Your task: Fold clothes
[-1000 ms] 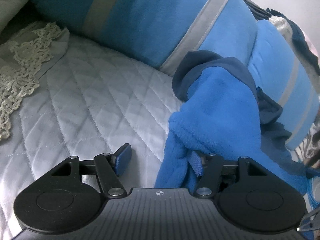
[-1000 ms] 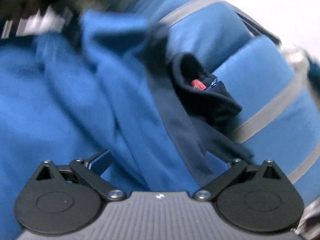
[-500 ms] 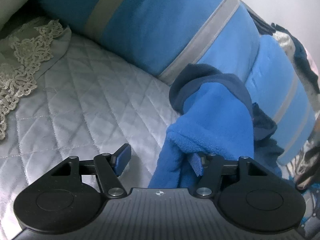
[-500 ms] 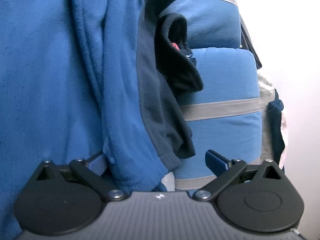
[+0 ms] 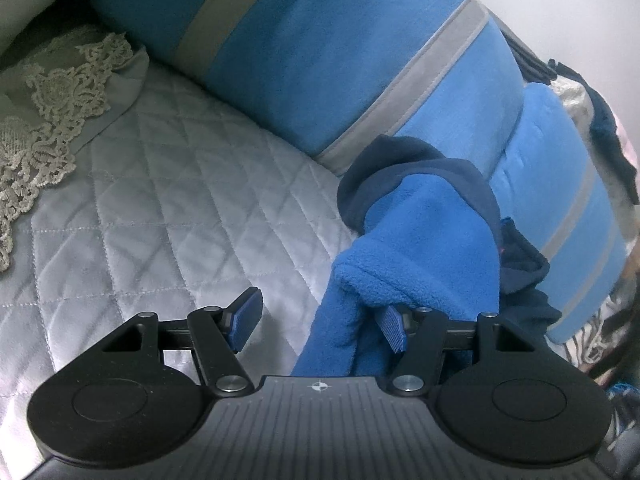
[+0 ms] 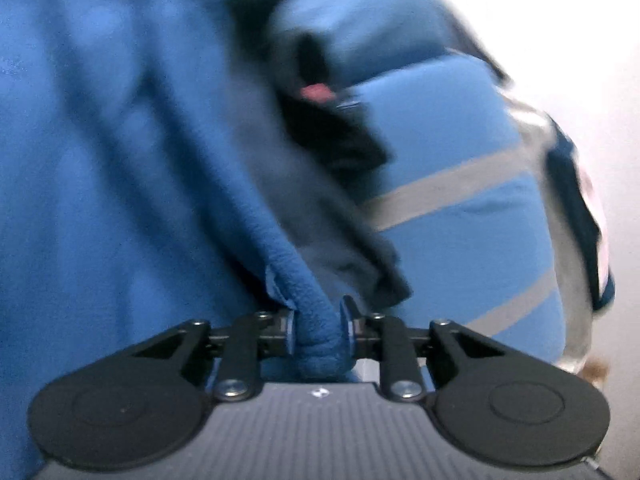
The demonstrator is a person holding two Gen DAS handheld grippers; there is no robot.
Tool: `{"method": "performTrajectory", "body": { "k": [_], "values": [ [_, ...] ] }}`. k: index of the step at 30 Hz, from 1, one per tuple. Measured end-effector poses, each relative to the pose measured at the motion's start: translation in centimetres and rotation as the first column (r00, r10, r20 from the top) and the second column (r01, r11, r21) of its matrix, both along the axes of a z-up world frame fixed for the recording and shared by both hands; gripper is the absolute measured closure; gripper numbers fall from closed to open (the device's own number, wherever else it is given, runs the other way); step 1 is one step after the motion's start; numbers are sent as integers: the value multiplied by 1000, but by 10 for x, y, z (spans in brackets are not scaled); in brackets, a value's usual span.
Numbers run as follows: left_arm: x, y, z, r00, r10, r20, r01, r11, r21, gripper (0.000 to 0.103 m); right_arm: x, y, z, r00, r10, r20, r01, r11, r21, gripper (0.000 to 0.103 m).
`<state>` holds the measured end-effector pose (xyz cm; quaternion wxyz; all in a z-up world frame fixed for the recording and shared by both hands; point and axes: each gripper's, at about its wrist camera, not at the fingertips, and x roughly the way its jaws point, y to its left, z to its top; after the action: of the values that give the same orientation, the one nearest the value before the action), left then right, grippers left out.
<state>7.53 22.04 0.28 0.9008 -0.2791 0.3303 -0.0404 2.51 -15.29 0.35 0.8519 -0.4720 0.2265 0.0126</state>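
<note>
Bright blue fleece garment with dark navy trim [image 5: 432,240] drapes over the left gripper's [image 5: 320,320] right finger, jaws spread wide above a quilted silver bedspread [image 5: 160,208]. In the blurred right view, the right gripper [image 6: 320,330] seems pinched on a fleece fold [image 6: 316,316].

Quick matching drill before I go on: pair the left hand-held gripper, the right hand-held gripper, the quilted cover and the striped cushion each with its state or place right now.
Things:
1. left hand-held gripper
2. right hand-held gripper
3. quilted cover
4. striped cushion

States or places:
A. pale and diamond-stitched, under the fleece
B. shut on a fold of the blue fleece
C. blue with grey bands, behind the fleece
D. open, fleece draped over one finger only

Pairs: 1-D, 2-B, 3-A, 4-C
</note>
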Motion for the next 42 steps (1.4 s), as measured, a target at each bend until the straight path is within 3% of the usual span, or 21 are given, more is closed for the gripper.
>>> {"method": "performTrajectory", "body": {
  "k": [3, 6, 16, 19, 24, 30, 33, 37, 42],
  "values": [
    [2, 1, 0, 1000, 5, 0, -5, 1000, 3, 42, 12, -11, 31, 996, -52, 76, 40, 988, 151, 79],
    [2, 2, 3, 1000, 8, 14, -8, 1000, -1, 42, 19, -16, 48, 988, -79, 134, 48, 975, 216, 79],
    [11, 12, 11, 996, 70, 57, -70, 997, -16, 42, 4, -11, 72, 983, -74, 170, 18, 951, 309, 79],
    [15, 16, 15, 993, 94, 66, -97, 995, 34, 43, 3, -8, 74, 988, -46, 149, -6, 943, 333, 79],
    [19, 12, 18, 998, 56, 41, -64, 974, 217, 42, -3, -2, 64, 996, 6, 89, -34, 947, 320, 79],
    [13, -5, 9, 1000, -18, -9, 20, 909, 415, 39, -12, -6, 45, 999, 37, -32, -24, 933, 360, 78],
    [7, 7, 4, 999, -32, -8, 33, 951, 307, 38, -14, -7, 42, 999, 31, -20, -21, 935, 355, 78],
    [9, 21, -6, 998, -53, -16, 55, 991, 124, 38, -16, -10, 54, 996, -16, 88, -18, 928, 372, 79],
    [17, 7, -11, 994, -112, 2, 111, 987, 114, 38, -3, -18, 74, 970, -102, 221, 6, 918, 397, 80]
  ]
}}
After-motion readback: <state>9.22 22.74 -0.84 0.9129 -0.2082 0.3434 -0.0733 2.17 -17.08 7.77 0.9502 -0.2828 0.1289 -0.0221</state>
